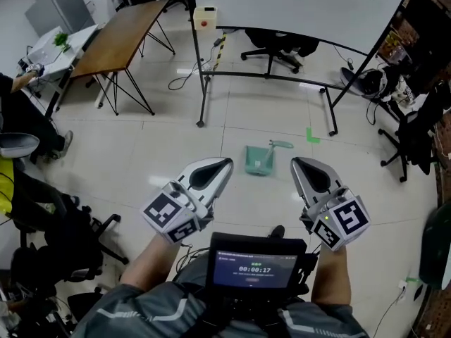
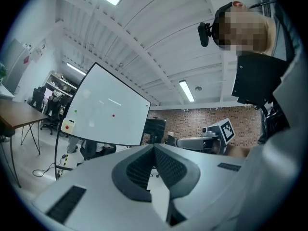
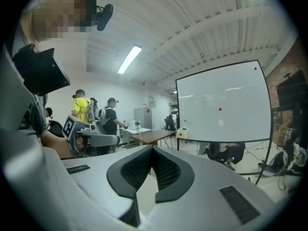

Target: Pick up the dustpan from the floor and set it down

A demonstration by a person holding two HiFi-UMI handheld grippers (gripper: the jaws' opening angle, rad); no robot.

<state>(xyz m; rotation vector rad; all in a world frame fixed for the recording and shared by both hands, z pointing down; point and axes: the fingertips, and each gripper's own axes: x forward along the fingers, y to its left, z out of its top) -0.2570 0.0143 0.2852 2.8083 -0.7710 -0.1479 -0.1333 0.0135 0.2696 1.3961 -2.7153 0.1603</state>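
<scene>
Left gripper: jaws closed tip to tip with nothing between them; held about level above the floor, carried in the person's left hand.
Right gripper: jaws likewise shut and empty; held beside the left gripper, the two well apart.
Dustpan: pale green, lying flat on the floor ahead of both grippers, in the gap between their tips; neither gripper touches it. Its handle lies on the right gripper's side.
Floor: light tiles, below both grippers.
Green tape mark: on the floor ahead of the right gripper, just beyond the dustpan's handle.
Whiteboard: on a black frame, far ahead of both grippers, beyond the dustpan.
Wooden table: ahead and to the left of the left gripper, well apart from it.
Screen: mounted at the person's front, behind and between the two grippers.
</scene>
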